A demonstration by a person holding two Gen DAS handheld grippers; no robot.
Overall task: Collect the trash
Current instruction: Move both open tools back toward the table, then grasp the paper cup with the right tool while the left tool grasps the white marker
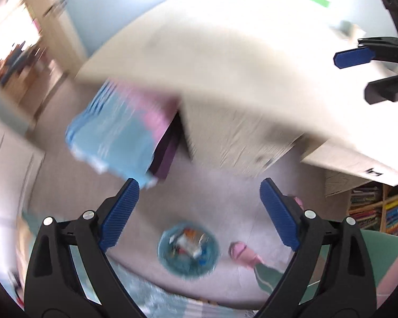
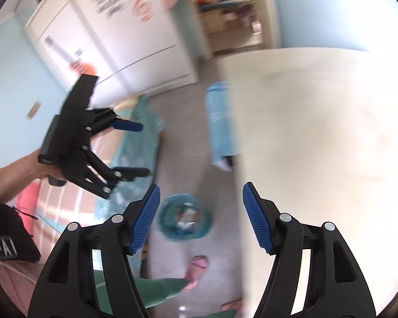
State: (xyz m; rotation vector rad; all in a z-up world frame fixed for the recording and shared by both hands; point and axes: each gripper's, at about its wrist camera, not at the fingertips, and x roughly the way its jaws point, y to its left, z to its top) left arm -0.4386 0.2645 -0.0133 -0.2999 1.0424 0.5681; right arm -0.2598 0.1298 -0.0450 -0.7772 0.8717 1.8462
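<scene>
Both grippers empty, high over the floor, tilted down. Left gripper (image 1: 199, 213): jaws wide apart, nothing between them. Right gripper (image 2: 200, 218): jaws apart too, a bit narrower, nothing held.

Task's thing: the trash bin (image 1: 189, 249), a small round teal bin or bag-lined pail on the grey floor (image 1: 225, 198), straight below both cameras, just beside the table (image 1: 225, 66) edge. It's already got mixed scraps in it; they look like wrappers and paper, too blurred to sort out.

Handling, my guess: load is light, crumply and soft, no fragility. If that teal is a liner, it's thin and slippery and will collapse under a pinch. Grab the rim, or bunch the liner edge, not the side wall.

Around it:
- blue-and-pink bundle (image 1: 114, 132), maybe cloth or packaging, hanging or lying by the table corner
- pink slippers (image 1: 242, 253) on the person's feet, right next to the bin
- bed with teal spread (image 2: 143, 137) on the far side of the floor strip
- bookshelf (image 1: 379, 209) under the table

Obstruction: the table edge overhangs close to the bin, and the feet sit near it. Straight-down approach looks clear. Heavy motion blur in both views, so fine detail is unreliable.
</scene>
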